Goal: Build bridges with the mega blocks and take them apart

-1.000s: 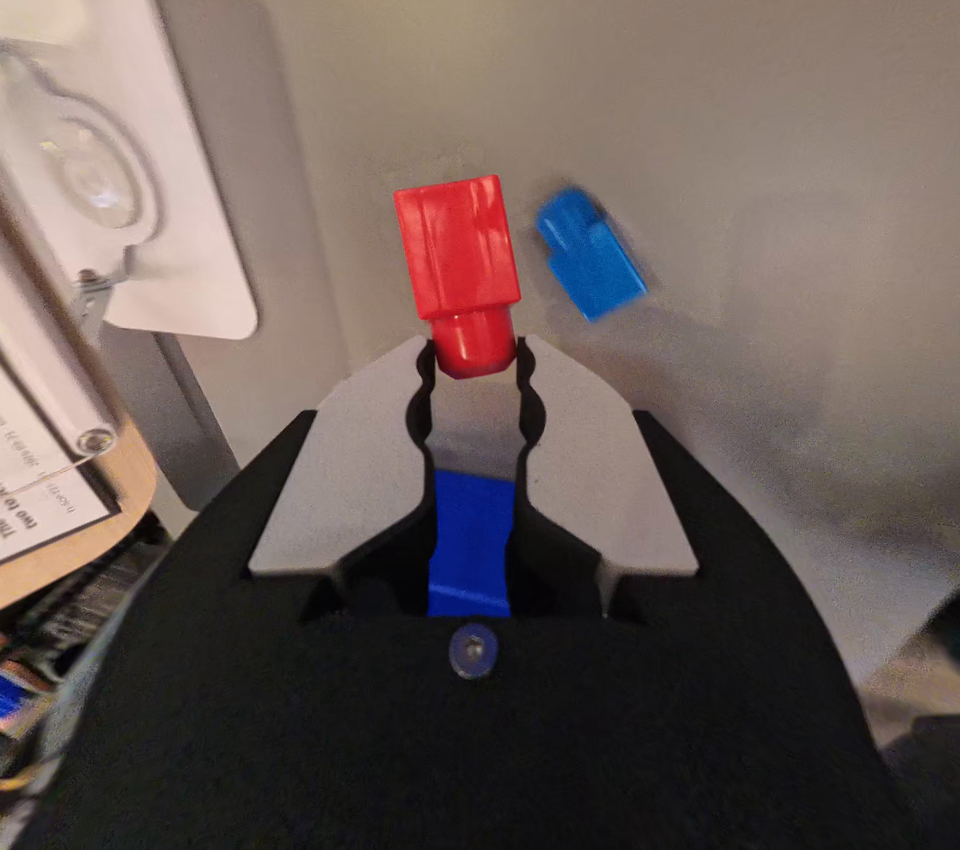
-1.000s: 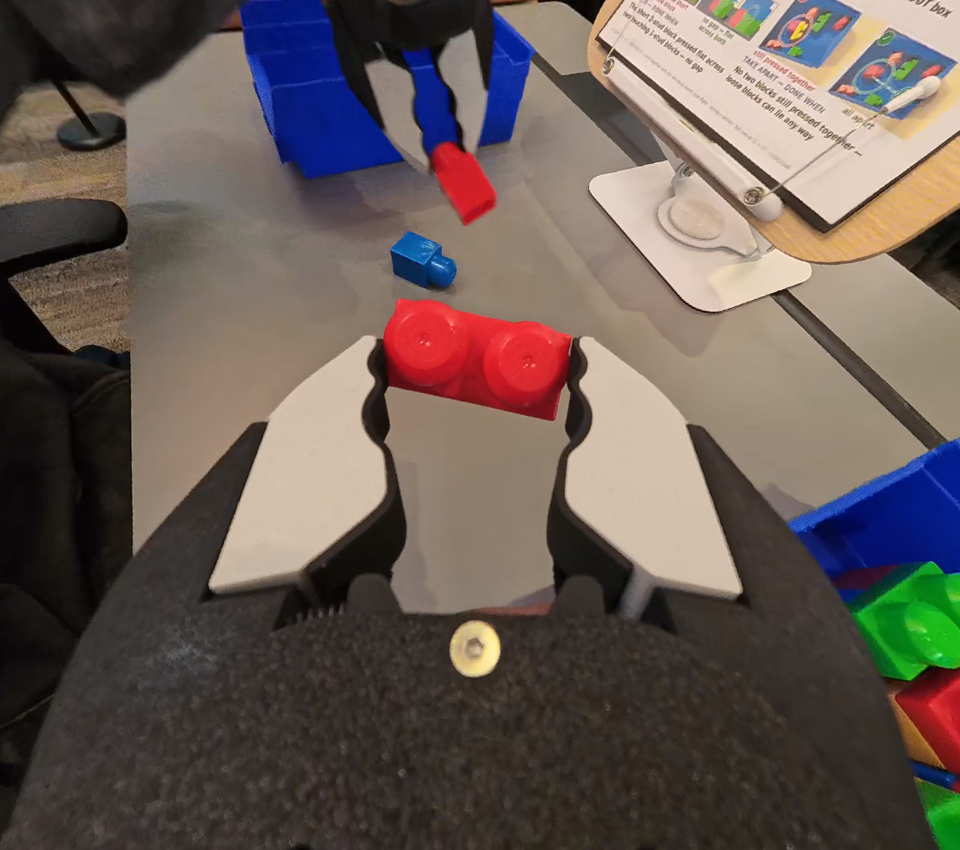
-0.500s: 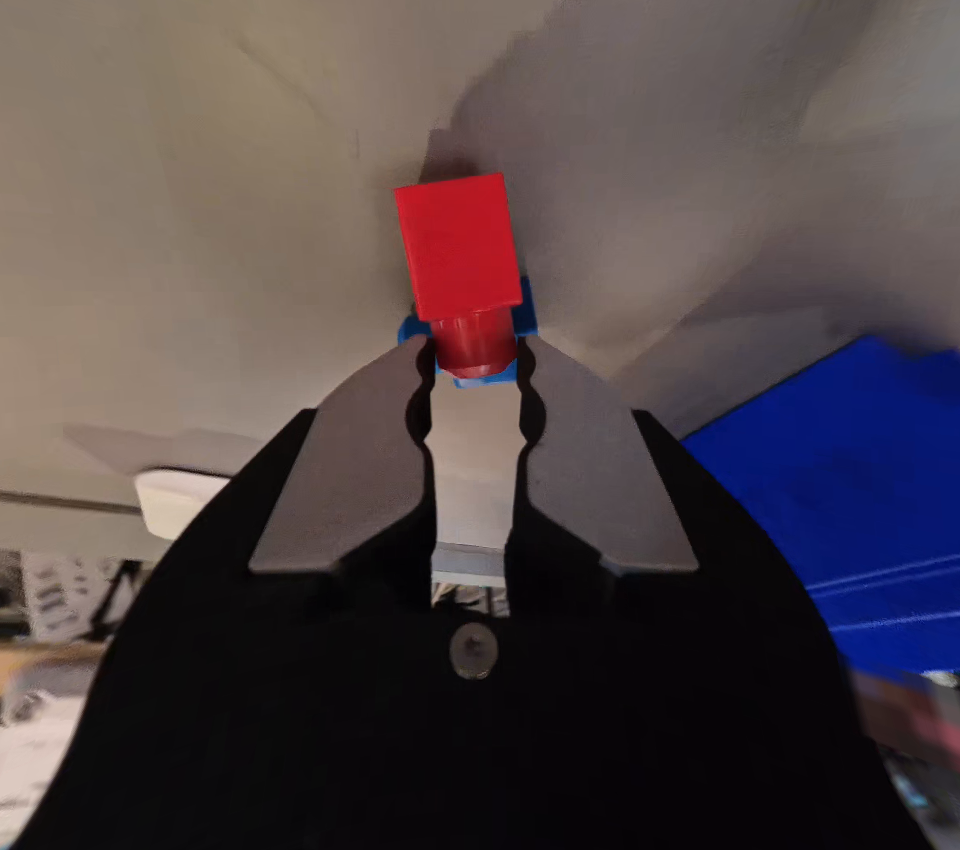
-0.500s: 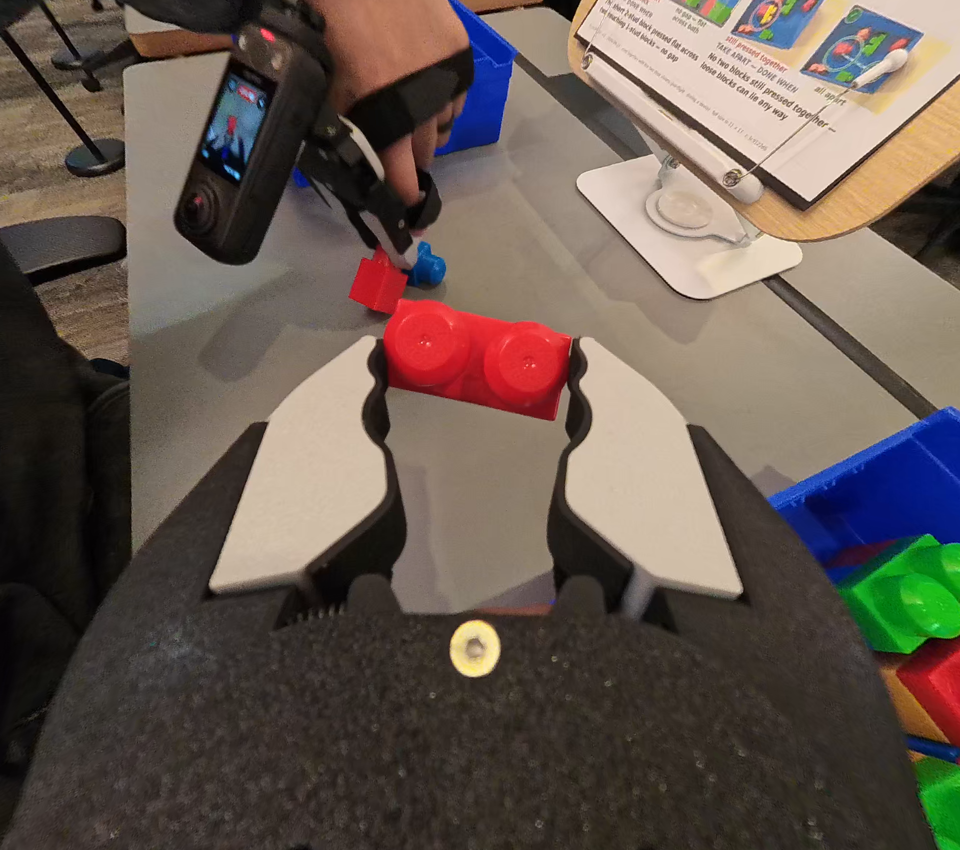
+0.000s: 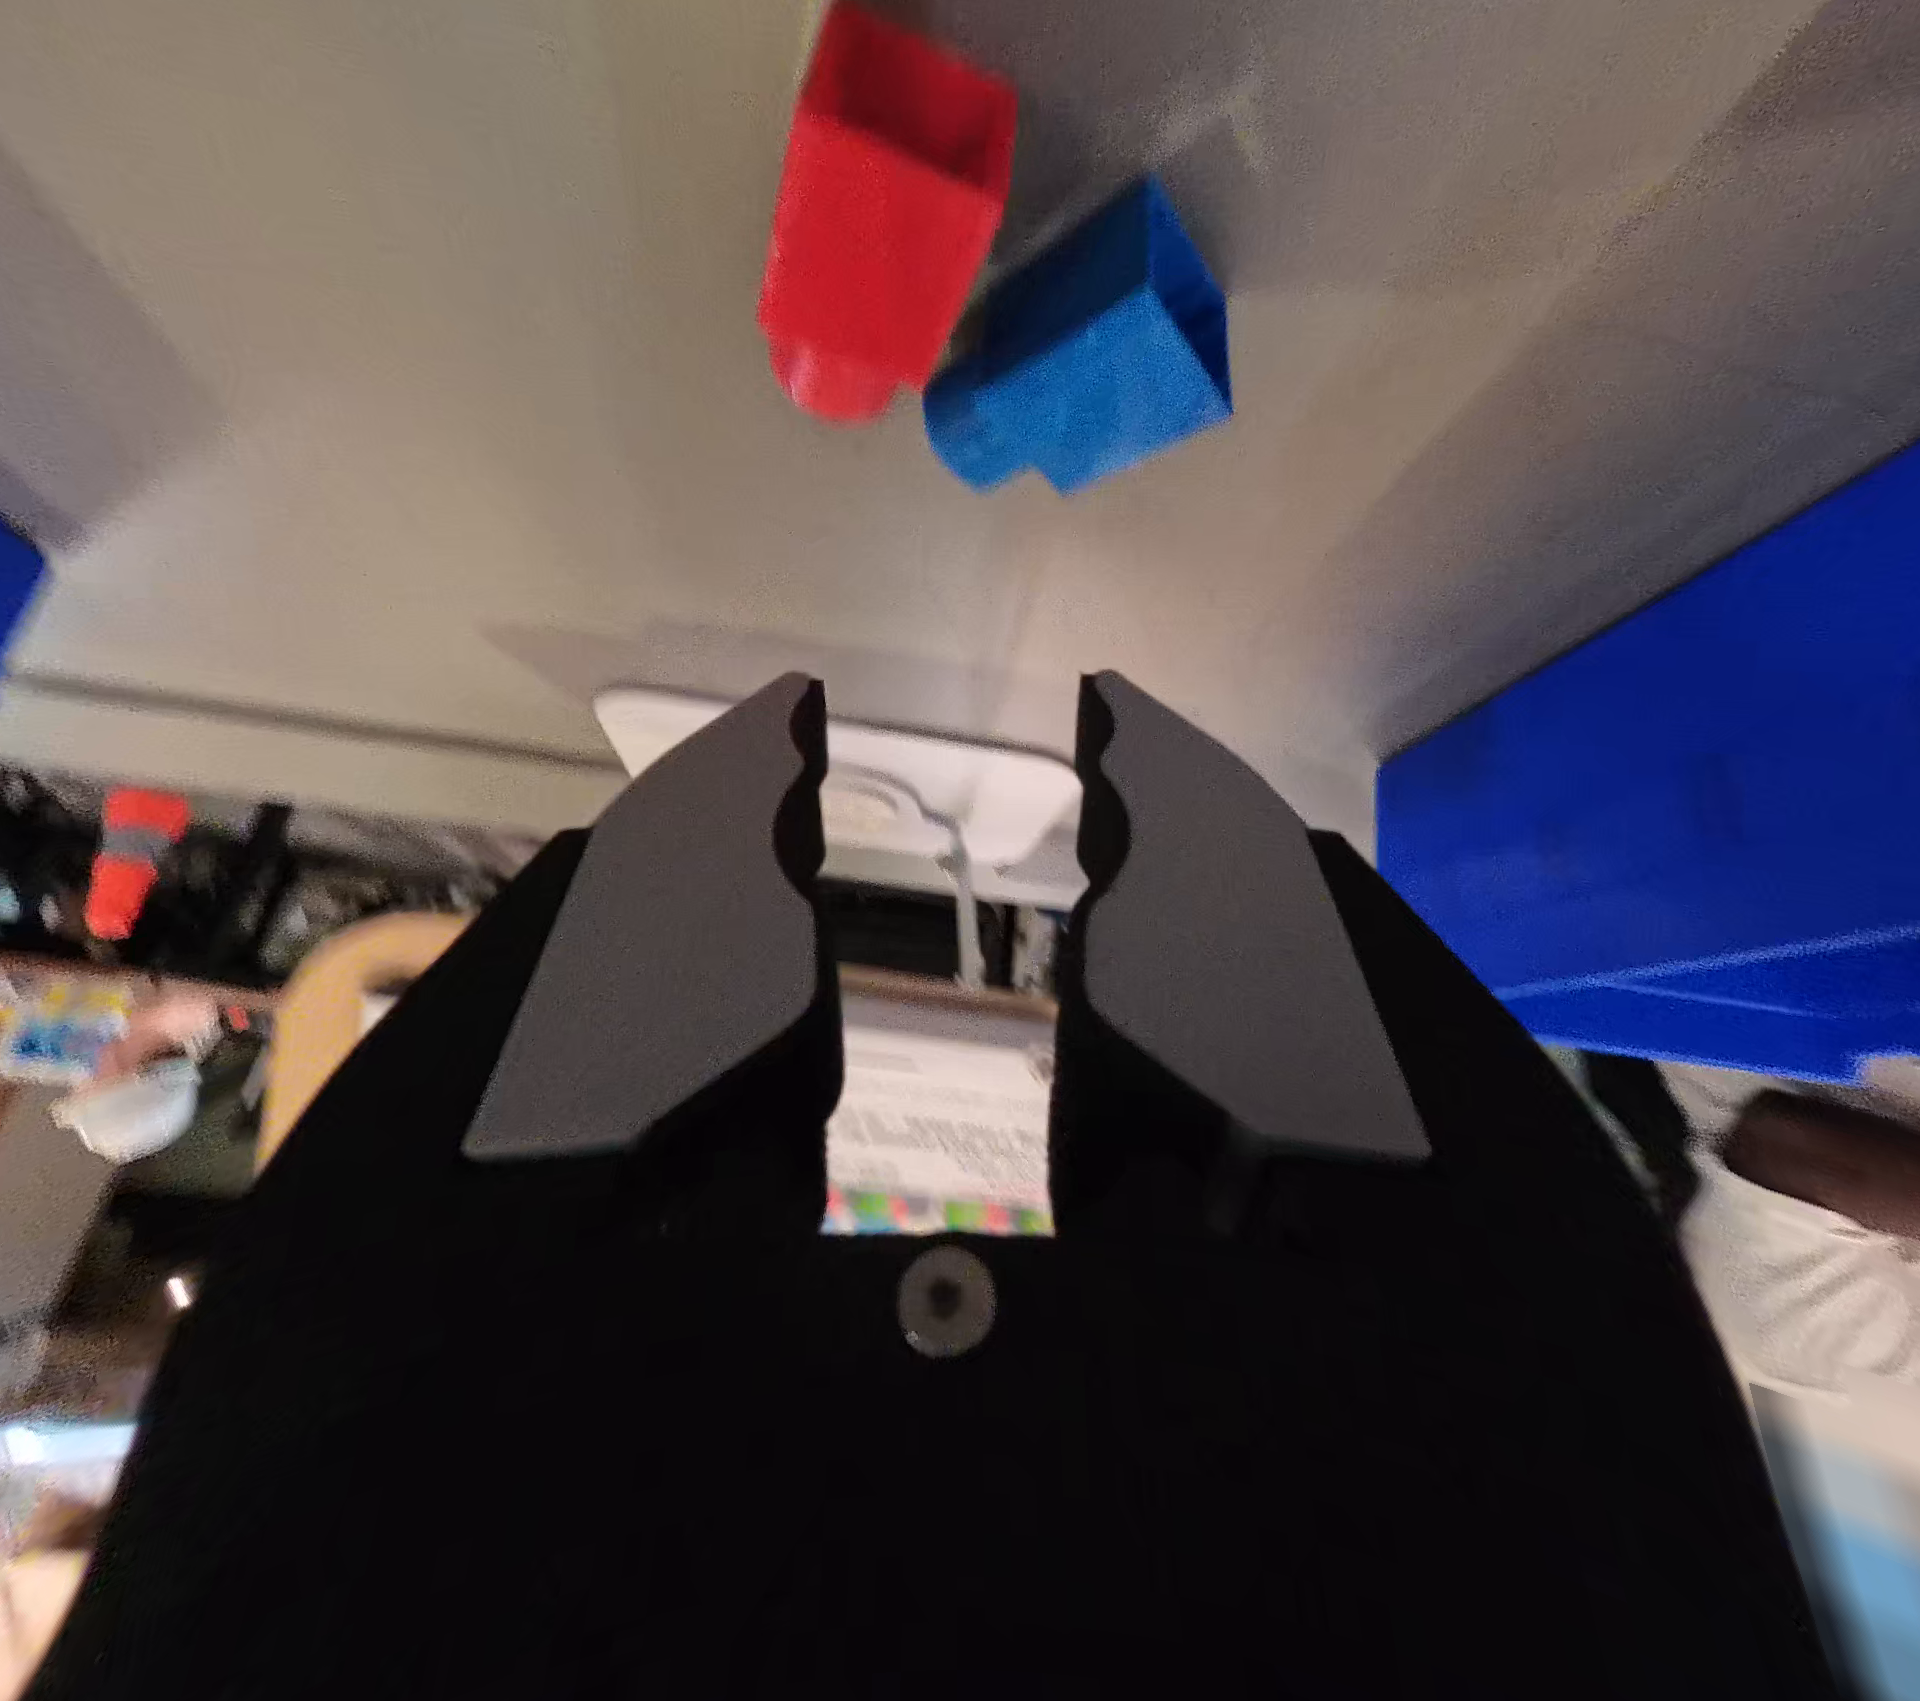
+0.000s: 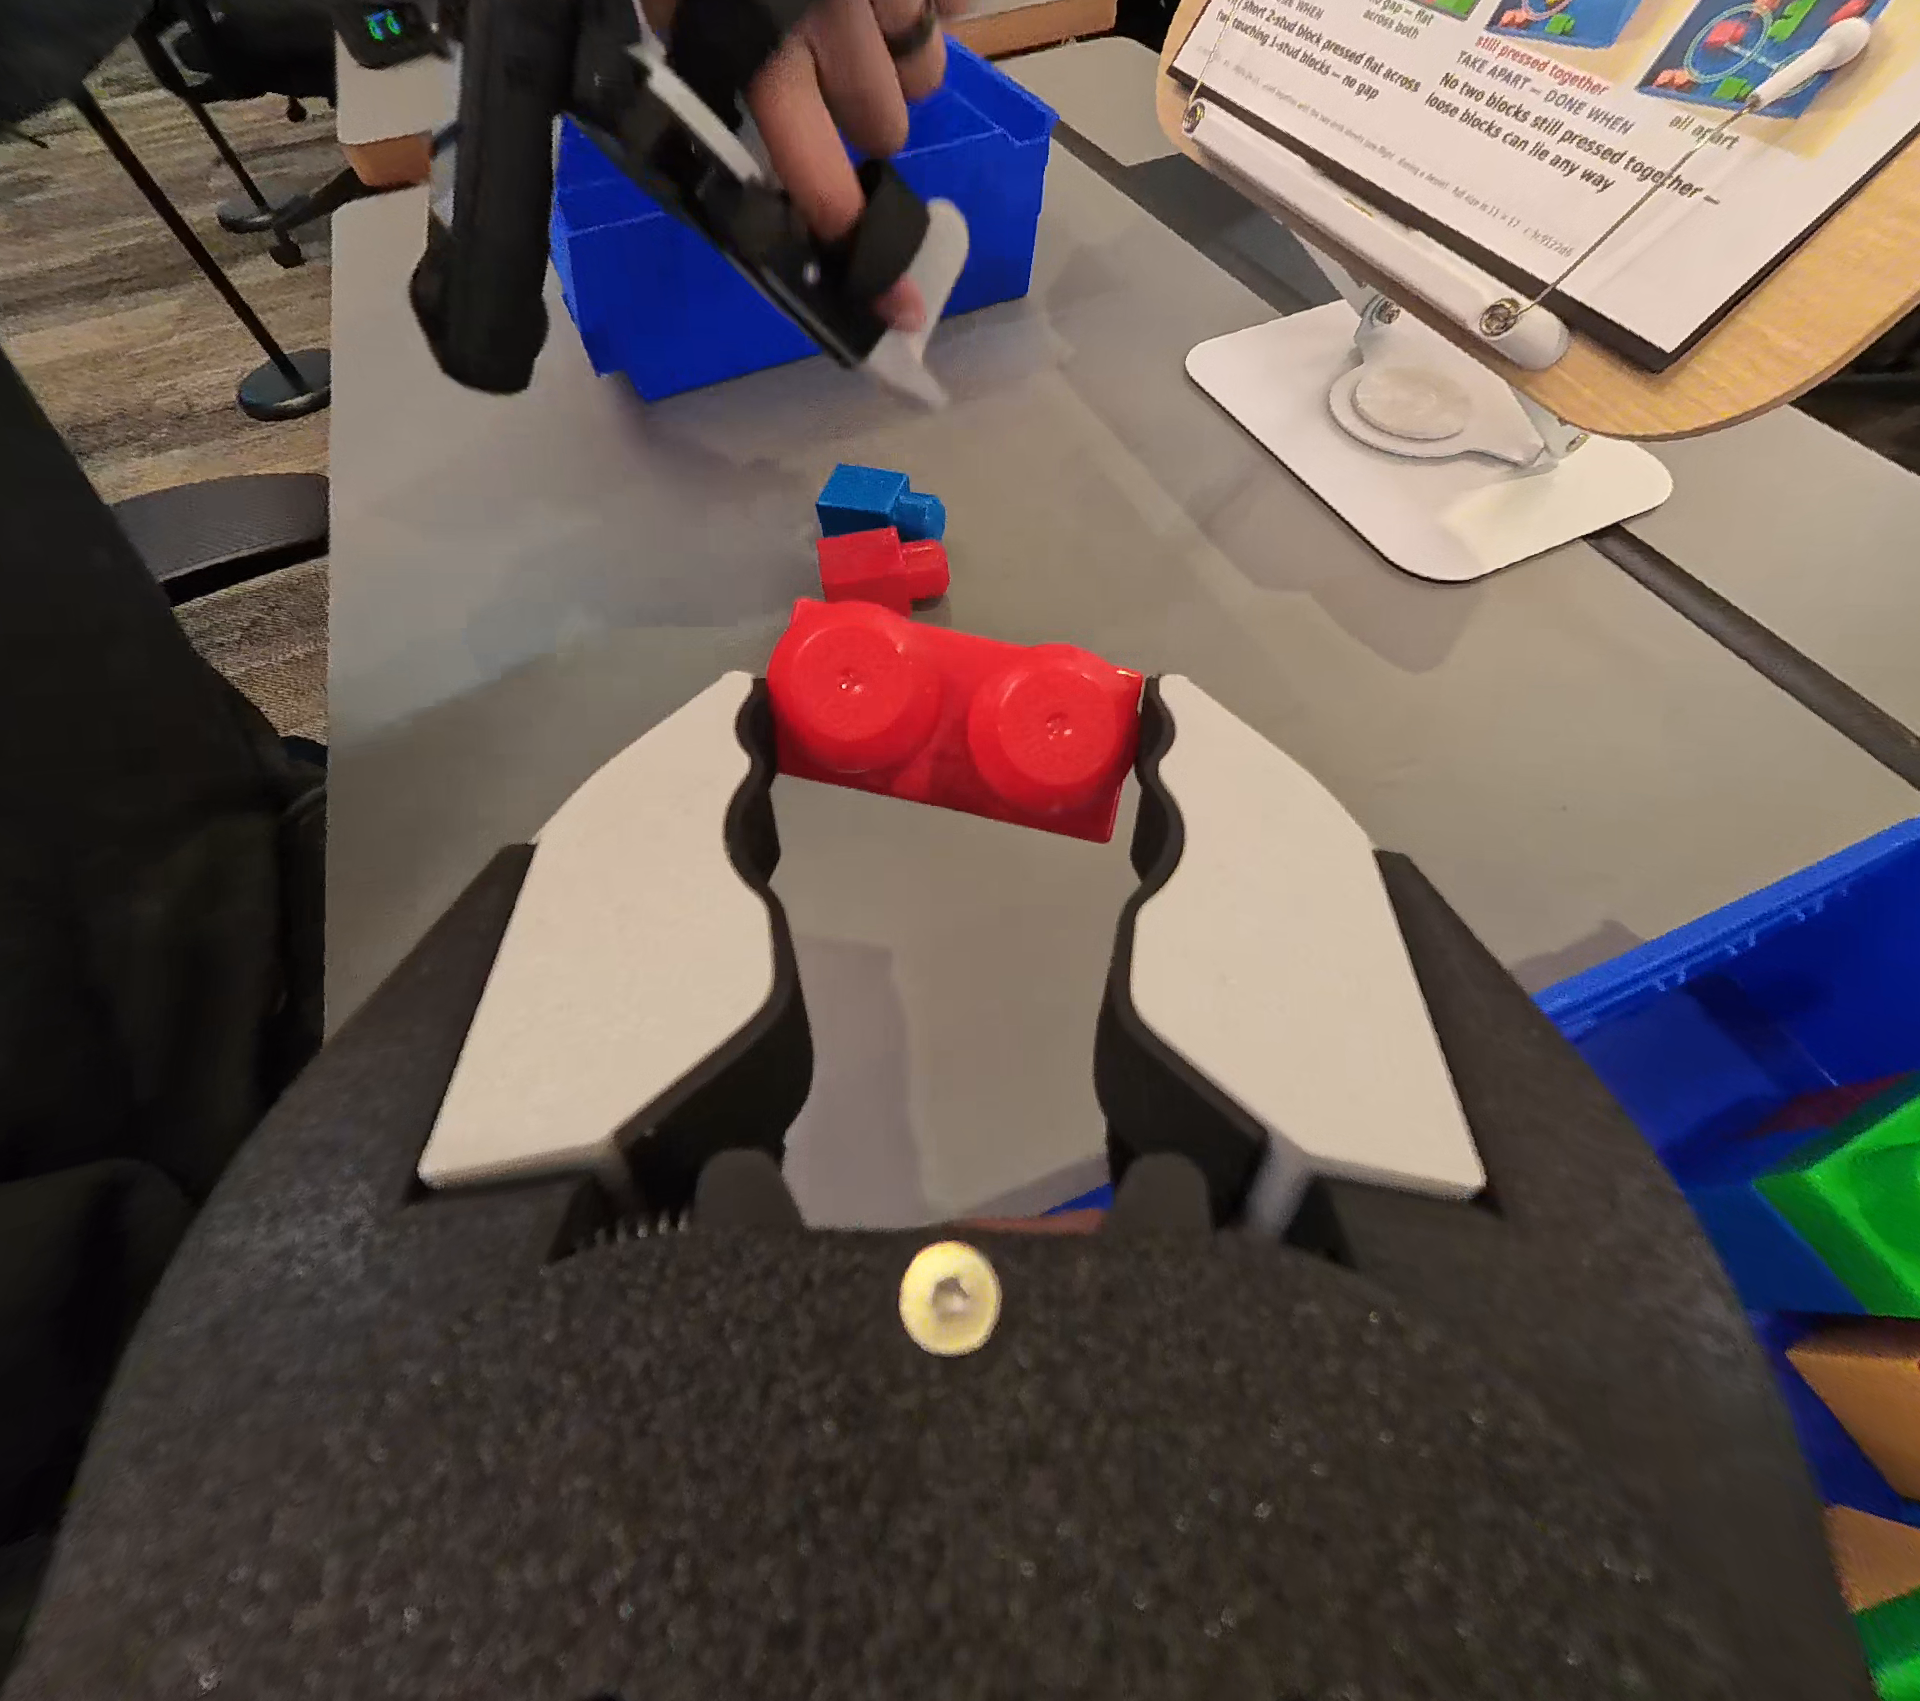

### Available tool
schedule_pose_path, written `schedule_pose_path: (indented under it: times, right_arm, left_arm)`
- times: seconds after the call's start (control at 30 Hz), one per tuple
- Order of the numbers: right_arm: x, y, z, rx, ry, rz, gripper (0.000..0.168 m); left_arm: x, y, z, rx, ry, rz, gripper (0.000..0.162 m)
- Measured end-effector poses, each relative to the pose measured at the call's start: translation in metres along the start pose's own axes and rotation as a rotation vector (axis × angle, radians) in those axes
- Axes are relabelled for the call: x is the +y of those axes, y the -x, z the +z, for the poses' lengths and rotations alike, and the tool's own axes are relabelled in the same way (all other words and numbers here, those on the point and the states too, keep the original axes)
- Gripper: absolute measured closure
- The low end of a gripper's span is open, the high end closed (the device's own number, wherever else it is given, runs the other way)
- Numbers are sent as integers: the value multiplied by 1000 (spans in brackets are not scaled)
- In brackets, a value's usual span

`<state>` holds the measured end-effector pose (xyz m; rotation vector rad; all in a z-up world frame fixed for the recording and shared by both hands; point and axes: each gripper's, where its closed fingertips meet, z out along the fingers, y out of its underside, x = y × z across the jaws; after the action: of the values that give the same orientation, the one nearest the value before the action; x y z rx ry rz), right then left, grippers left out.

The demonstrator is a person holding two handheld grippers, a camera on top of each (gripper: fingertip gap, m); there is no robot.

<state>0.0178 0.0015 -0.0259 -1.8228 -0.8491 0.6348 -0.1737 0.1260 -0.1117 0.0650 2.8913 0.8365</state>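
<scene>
While right gripper (image 6: 951,742) clamps two-stud red block (image 6: 951,721), left gripper (image 5: 951,695) gapes empty; small red block (image 6: 878,568), blue block (image 6: 876,500) touching ahead.

Three loose blocks: two red (image 6: 951,732) (image 6: 878,568), one blue (image 6: 878,501).

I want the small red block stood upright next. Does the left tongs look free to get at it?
Probably yes. The left tongs are open and empty, the small red block lies on its side with only the small blue block touching it, nothing covering it.
</scene>
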Motion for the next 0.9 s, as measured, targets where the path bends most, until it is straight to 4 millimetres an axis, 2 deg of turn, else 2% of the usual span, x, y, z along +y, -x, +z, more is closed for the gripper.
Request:
schedule_pose_path:
  times: [0.07, 0.13, 0.23, 0.33, 0.43, 0.5, 0.53, 0.6, 0.63, 0.7, 0.73, 0.77, 0.9]
  right_arm:
    - [-2, 2, 0, -3, -6, -3, 101]
    - [-6, 3, -1, 0, -10, -12, 101]
    - [-12, 6, -3, 4, -23, -20, 101]
    - [-14, 7, -3, 8, -25, -20, 101]
    - [-13, 7, -2, 10, -22, -21, 101]
    - [-13, 8, -1, 6, -21, -21, 101]
    - [-13, 9, 0, 4, -19, -24, 101]
    - [-14, 10, 0, -1, -16, -29, 101]
    - [-14, 10, 1, -2, -16, -30, 101]
    - [-16, 11, 1, -4, -17, -32, 101]
    - [-16, 10, 2, -3, -16, -34, 101]
    - [-16, 11, 2, -2, -13, -35, 101]
    - [-16, 12, 6, -5, 0, -43, 101]
  left_arm:
    - [17, -9, -7, -29, 69, -172, 116]
    - [17, -16, -15, -75, 65, -427, 116]
    - [3, -14, -27, -206, -5, -892, 110]
    - [-14, -8, -36, -355, -161, -1521, 96]
    - [-42, -10, -31, -401, -405, -2079, 74]
    - [-59, -16, -18, -407, -491, -2325, 62]
    - [-65, -18, -11, -426, -510, -2401, 60]
    - [-61, -25, -1, -497, -470, -2508, 59]
    - [-59, -22, 0, -504, -492, -2541, 57]
    - [-56, -11, 4, -434, -524, -2569, 47]
    - [-55, -8, 9, -384, -496, -2579, 36]
    - [-55, -6, 15, -342, -456, -2577, 32]
    - [-60, -5, 38, -249, -260, -2561, 31]
